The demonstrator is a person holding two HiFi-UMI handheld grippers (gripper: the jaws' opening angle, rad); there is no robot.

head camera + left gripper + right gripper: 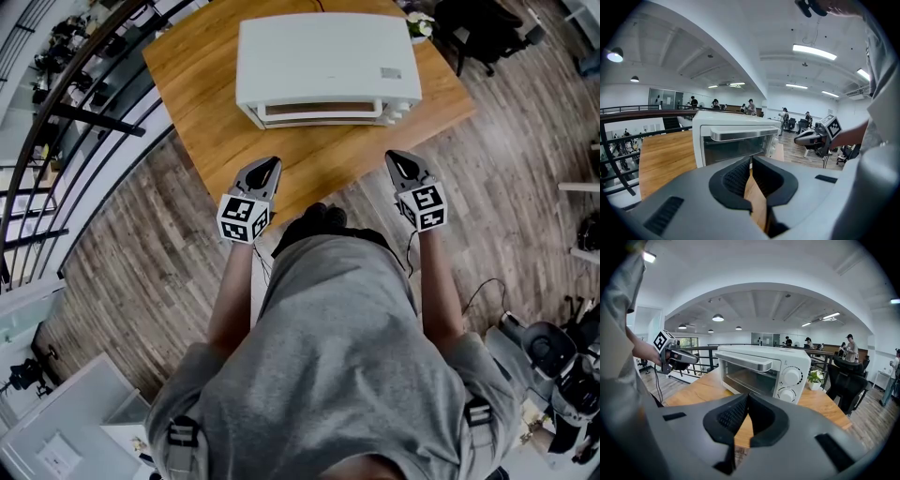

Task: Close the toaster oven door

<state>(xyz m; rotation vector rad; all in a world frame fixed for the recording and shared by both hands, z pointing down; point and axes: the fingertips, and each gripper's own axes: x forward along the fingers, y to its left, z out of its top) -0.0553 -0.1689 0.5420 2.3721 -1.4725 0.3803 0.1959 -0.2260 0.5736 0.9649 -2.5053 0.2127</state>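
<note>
A white toaster oven [328, 66] stands on the wooden table [206, 122], its glass door upright against the front with the silver handle [746, 360] at the top. Two knobs [791, 376] sit to the right of the door. My left gripper [273, 161] hovers over the table's near edge, short of the oven, jaws shut with nothing between them. My right gripper [394, 155] hangs level with it further right, also shut and empty. In the left gripper view the oven [731, 140] is straight ahead past the shut jaws [751, 159]. In the right gripper view it [761, 369] is ahead, slightly right.
A black railing [84, 112] runs along the table's left side over a drop. An office chair [478, 28] and a small potted plant [815, 377] are at the table's far right. White boxes [56, 441] stand on the wood floor behind me.
</note>
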